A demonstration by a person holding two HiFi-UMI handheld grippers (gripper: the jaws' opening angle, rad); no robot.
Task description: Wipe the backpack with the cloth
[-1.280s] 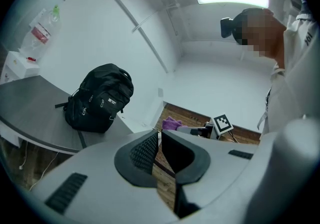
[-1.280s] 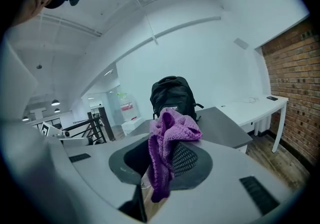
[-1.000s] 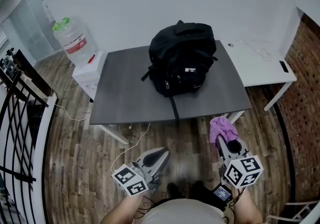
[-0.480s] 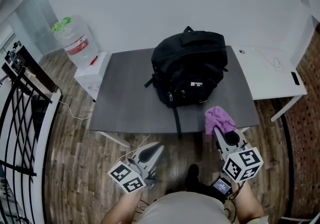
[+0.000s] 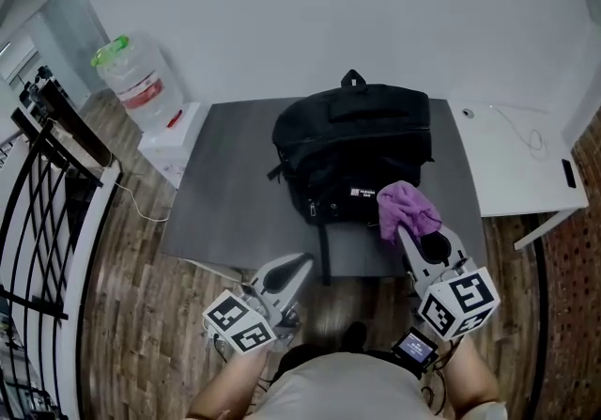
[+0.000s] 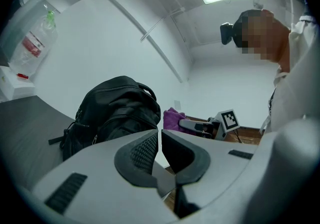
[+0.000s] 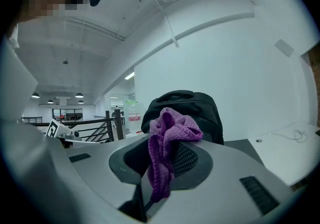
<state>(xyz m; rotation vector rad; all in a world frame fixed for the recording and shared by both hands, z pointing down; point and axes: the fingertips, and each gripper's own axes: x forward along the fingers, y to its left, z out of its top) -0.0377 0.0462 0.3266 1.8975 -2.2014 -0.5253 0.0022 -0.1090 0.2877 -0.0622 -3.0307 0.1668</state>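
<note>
Far left: black metal railing [image 5: 42, 174] above a brown wood-plank floor [image 5: 131, 315]. Just right of it, a large clear plastic water bottle [image 5: 131, 80] with a green cap, beside a small white stand [image 5: 174, 138]. Then a dark grey rectangular table [image 5: 221, 193], with a bulky black fabric backpack [image 5: 352, 136] sitting on its right half. Carry loop at the far side, front pocket facing the near edge, one black strap trailing over that edge.

Below the table's near edge, the grey left gripper [image 5: 300, 264], held low over the floor. Apart from the table, tips aimed up toward the backpack. In the left gripper view, jaws pressed almost together, only a thin slit between the ribbed pads, nothing caught there.

Further right, the grey right gripper [image 5: 406, 235], clenched on a crumpled purple knitted cloth [image 5: 408, 209]. Cloth bunched above the jaw tips and, in the head view, overlapping the backpack's lower right front. Possibly touching it, though hard to confirm from this angle. In the right gripper view, one fold pinched between the jaws, a tail hanging down between them, the backpack close behind.

Far right: a white table [image 5: 512, 178] set against the grey one. On top, a thin white cable [image 5: 526, 127] and a small dark flat object [image 5: 570, 174].
</note>
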